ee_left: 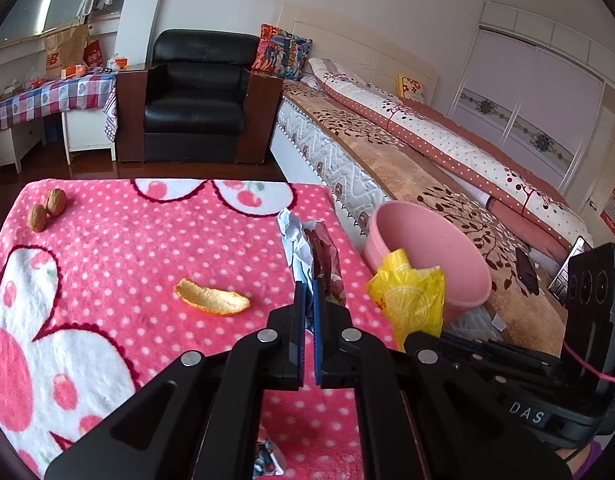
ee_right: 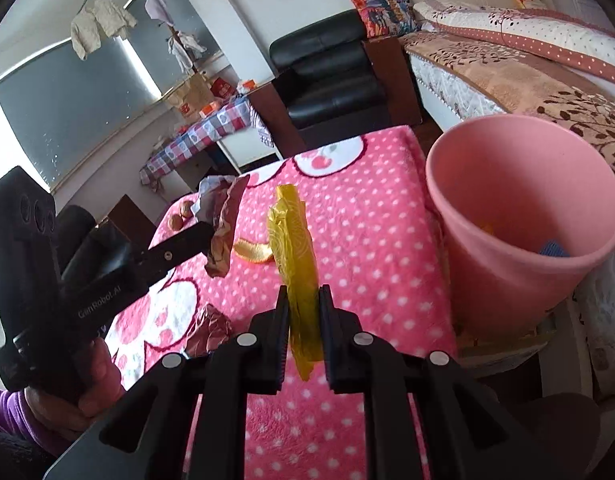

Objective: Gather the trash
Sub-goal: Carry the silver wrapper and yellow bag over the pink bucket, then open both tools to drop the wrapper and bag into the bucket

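While the left gripper [ee_left: 307,292] clamps a crumpled wrapper [ee_left: 321,254] and the right gripper [ee_right: 303,300] a yellow bag [ee_right: 293,248] mid-frame, bin [ee_right: 487,280], right, holds blue [ee_right: 553,248] and orange scraps.

Black armchair [ee_left: 195,92] beside bed [ee_left: 407,148], two walnuts [ee_left: 45,208] (touching) on pink blanket [ee_left: 107,264]

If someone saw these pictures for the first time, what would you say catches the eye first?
Most striking is the pink polka-dot blanket covering the table, with an orange peel lying near its middle. Each gripper holds trash above it: the left gripper is shut on a crumpled brown wrapper, and the right gripper is shut on a yellow wrapper. A pink bin stands at the table's right edge.
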Demonstrator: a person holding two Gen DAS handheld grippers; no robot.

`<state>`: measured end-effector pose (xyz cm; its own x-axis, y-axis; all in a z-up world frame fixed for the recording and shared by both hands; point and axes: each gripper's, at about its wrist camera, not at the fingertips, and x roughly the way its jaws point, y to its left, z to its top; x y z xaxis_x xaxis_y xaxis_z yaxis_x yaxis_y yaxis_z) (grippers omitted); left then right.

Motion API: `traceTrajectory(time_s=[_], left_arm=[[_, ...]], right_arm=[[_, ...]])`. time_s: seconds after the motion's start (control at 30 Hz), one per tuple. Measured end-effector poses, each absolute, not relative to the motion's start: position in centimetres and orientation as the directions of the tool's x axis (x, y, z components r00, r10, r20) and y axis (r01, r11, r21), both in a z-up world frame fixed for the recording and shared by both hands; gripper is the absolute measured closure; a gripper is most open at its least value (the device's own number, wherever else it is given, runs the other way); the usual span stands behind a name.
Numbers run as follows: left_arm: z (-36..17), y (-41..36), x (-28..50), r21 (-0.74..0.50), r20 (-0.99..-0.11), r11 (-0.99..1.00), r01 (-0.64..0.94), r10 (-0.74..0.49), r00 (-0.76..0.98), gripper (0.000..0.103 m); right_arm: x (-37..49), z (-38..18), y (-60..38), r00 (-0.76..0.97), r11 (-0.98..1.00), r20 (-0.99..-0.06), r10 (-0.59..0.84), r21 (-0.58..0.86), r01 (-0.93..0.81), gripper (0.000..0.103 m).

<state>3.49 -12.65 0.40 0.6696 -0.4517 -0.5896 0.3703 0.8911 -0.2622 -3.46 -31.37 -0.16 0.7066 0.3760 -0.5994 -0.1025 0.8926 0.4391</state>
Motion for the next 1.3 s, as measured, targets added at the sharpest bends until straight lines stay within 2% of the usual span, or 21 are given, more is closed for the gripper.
traceTrajectory(time_s=[0.3, 0.53, 0.8, 1.03, 1.1, 1.2, 1.23, 1.3], left_arm=[[2.1, -18.7, 5.3, -0.275, -0.570, 0.838, 0.471, -0.537, 0.621, 0.101], [2.0, -24.1, 7.2, -0.272, -0.578, 0.809, 0.521, -0.570, 0.584, 0.101], [-0.5, -28.3, 9.2, -0.262, -0.630, 0.805, 0.532, -0.560, 0.538, 0.101], [-1.1, -29.4, 9.6, -0.272, -0.632, 0.797, 0.539, -0.570, 0.525, 0.099], [-1.2, -29.7, 9.7, -0.280, -0.636, 0.792, 0.542, -0.576, 0.513, 0.095], [-0.9, -29.6, 9.7, -0.289, -0.632, 0.796, 0.532, -0.576, 0.518, 0.070], [-0.8, -29.5, 9.7, -0.292, -0.629, 0.795, 0.532, -0.579, 0.519, 0.067], [-0.5, -29.3, 9.5, -0.289, -0.626, 0.796, 0.532, -0.578, 0.524, 0.066]], right_arm=[[-2.1, 1.8, -38.8, 0.801, 0.893, -0.562, 0.206, 0.442, 0.081, 0.089], [0.0, 0.7, -43.7, 0.801, 0.881, -0.589, 0.108, 0.430, 0.197, 0.089], [1.8, -1.7, -46.5, 0.775, 0.867, -0.629, 0.059, 0.418, 0.273, 0.087], [2.1, -2.5, -47.6, 0.771, 0.857, -0.635, 0.042, 0.419, 0.299, 0.086], [2.1, -2.4, -47.8, 0.775, 0.858, -0.631, 0.037, 0.417, 0.299, 0.079], [1.6, -1.9, -47.2, 0.782, 0.867, -0.624, 0.013, 0.396, 0.301, 0.057], [1.5, -1.8, -47.2, 0.785, 0.870, -0.619, 0.012, 0.393, 0.297, 0.052], [1.1, -1.3, -46.8, 0.789, 0.875, -0.614, 0.003, 0.383, 0.295, 0.052]])
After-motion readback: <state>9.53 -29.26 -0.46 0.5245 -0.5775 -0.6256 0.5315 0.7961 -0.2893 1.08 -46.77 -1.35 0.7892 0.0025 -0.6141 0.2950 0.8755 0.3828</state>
